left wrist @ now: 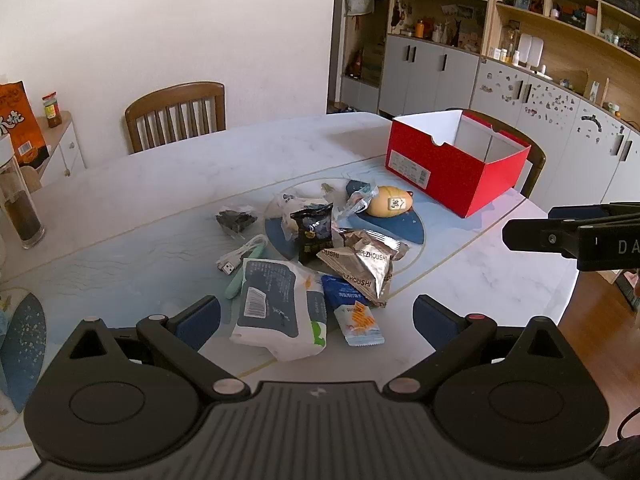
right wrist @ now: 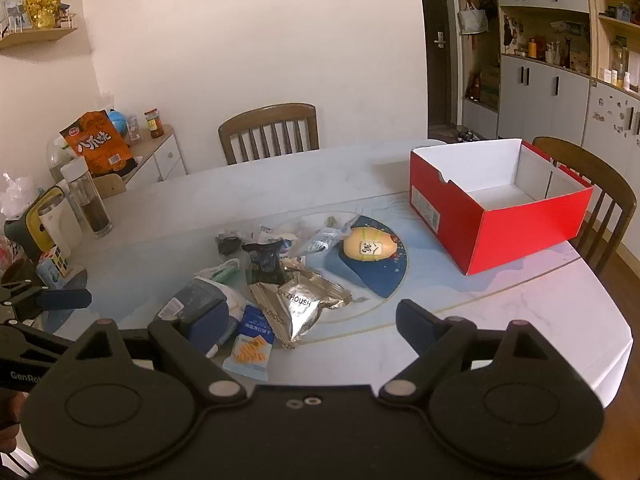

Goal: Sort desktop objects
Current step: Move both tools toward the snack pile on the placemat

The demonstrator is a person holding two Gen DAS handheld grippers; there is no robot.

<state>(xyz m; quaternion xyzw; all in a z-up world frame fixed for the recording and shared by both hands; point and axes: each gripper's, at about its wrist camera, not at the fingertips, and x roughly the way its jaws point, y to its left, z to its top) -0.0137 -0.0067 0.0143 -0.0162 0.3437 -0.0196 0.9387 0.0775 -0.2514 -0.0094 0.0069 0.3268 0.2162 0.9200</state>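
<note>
Red cardboard box, open and empty, at two o'clock on the marble table; snack packets heaped at centre around a silver foil packet. Left gripper and right gripper: fingers spread, holding nothing.

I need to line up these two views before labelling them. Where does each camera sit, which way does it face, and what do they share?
Left wrist: sits on the left gripper, jaws open, angled down at the tissue pack; the right gripper's finger shows at the right edge.
Right wrist: sits on the right gripper, jaws open, angled down at the silver packet; the left gripper's finger shows at the left edge.
Shared: the pile, the red box and the table.
</note>
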